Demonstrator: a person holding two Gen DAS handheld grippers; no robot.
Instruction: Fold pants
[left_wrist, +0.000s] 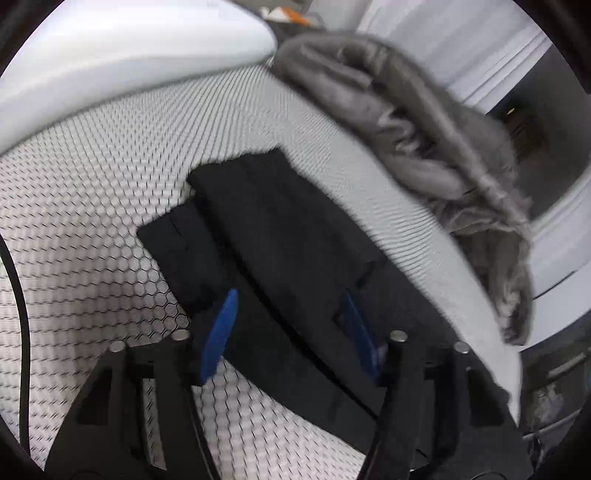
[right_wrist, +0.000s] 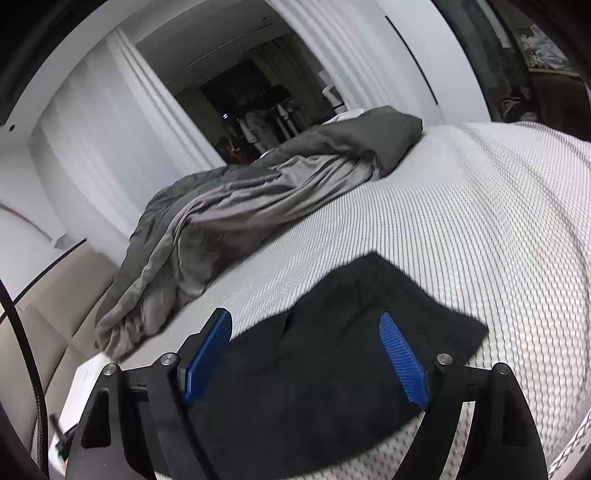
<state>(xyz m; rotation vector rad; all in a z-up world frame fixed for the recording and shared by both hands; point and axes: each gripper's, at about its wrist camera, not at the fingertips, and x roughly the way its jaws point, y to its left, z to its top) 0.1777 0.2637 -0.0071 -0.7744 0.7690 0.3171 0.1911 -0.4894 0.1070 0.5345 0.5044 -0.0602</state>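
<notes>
A white mattress with a honeycomb-quilted cover (left_wrist: 96, 221) is carrying everything here, and places below are given against it. In the left wrist view, a smooth white curved headboard or bed edge (left_wrist: 110, 48) is rising behind the mattress at the upper left. The black pants, folded into a flat layered rectangle (left_wrist: 266, 229), are lying in the middle of the mattress, one folded layer stacked on another with its edges stepping out at the left. The left tool (left_wrist: 291, 325) is hovering just over the near part of the pants, its blue-padded fingers (left_wrist: 219, 332) standing apart with nothing pinched between them; the dark fabric is showing beneath the gap. To the right, a crumpled grey blanket (left_wrist: 424, 140) is lying along the mattress's far edge and hanging over it.

In the right wrist view, a beige upholstered bed frame (right_wrist: 55, 295) is running along the mattress's left side. The grey blanket (right_wrist: 240, 206) is heaped along that same edge, stretching towards the far corner. The black pants (right_wrist: 332, 350) are lying on the near part of the mattress (right_wrist: 480, 221), one corner pointing away. The right tool (right_wrist: 306, 354) is poised over them with its ridged blue fingers (right_wrist: 404, 362) spread wide, gripping nothing. White curtains (right_wrist: 122, 122) are hanging beyond the mattress.
</notes>
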